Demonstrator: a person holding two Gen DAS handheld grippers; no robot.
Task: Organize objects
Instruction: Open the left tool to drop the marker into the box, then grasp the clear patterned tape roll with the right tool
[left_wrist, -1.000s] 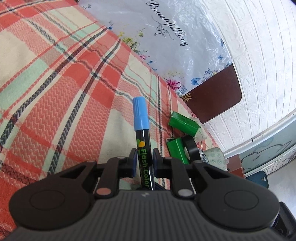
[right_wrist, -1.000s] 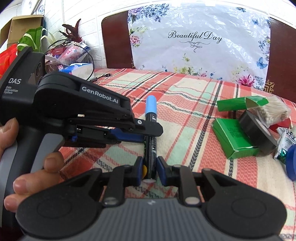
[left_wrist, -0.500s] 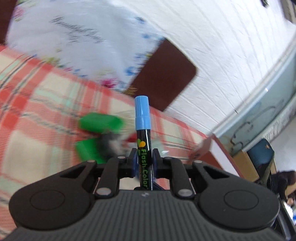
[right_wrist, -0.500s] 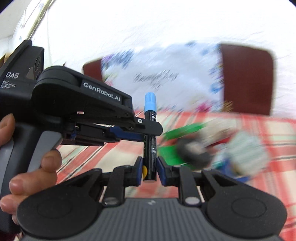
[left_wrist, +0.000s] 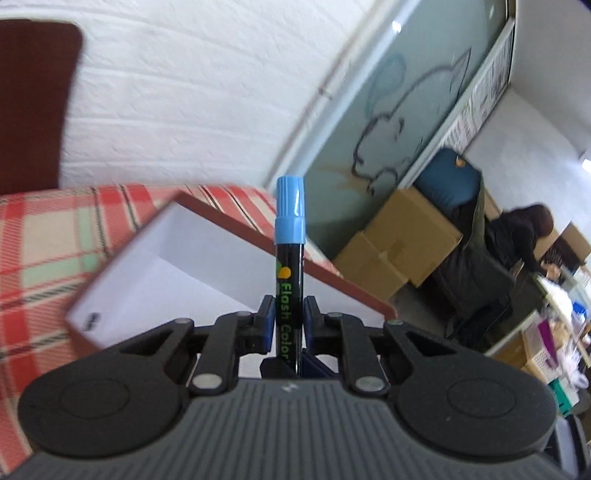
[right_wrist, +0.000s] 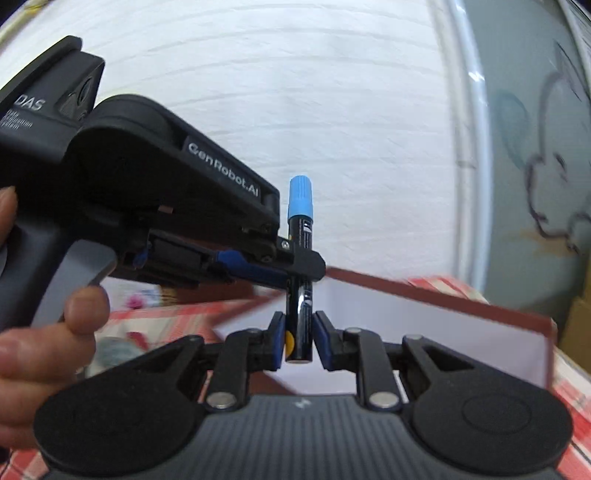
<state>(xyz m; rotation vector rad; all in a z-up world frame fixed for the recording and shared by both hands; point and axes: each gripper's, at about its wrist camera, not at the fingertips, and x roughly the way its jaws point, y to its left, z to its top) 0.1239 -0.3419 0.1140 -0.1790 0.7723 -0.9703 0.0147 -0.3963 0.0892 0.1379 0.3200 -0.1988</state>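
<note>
The "Flash Color" marker (left_wrist: 289, 273) with its blue cap stands upright, clamped between the fingers of both the left gripper (left_wrist: 289, 325) and right gripper (right_wrist: 299, 341).

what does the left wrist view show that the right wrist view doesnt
Only the left wrist view shows the cardboard boxes, a seated person in the background and the marker's printed label. Only the right wrist view shows the left gripper from outside, clamped on the marker, and the hand holding it. Both show the blue-capped marker gripped at both ends, the white-lined box, the plaid cloth and the white wall.
</note>
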